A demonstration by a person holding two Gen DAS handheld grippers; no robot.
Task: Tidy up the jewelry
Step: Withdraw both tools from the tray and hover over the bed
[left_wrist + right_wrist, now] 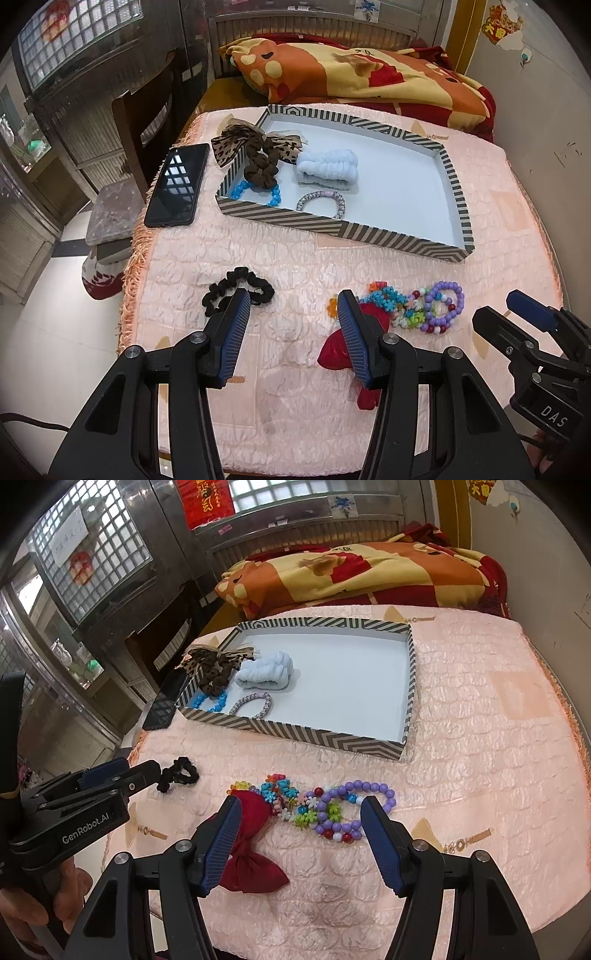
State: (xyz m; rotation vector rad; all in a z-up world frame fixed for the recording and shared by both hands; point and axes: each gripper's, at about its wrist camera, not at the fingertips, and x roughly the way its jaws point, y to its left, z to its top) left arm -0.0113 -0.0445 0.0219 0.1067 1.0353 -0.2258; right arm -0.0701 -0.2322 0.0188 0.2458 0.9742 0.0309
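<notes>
bead bracelets (343,808) + red bow (251,853) outside striped tray (295,734)

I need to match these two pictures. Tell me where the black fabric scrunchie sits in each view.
Left wrist view: black fabric scrunchie lies lower left of centre, partly behind the left gripper's left finger.
Right wrist view: it lies at the left, beside the other gripper.
Shared landmark: the striped cardboard tray, beyond it in both.

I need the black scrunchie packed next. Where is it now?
The black scrunchie lies on the pink cloth outside the striped tray, near the cloth's left edge, left of the red bow.
</notes>
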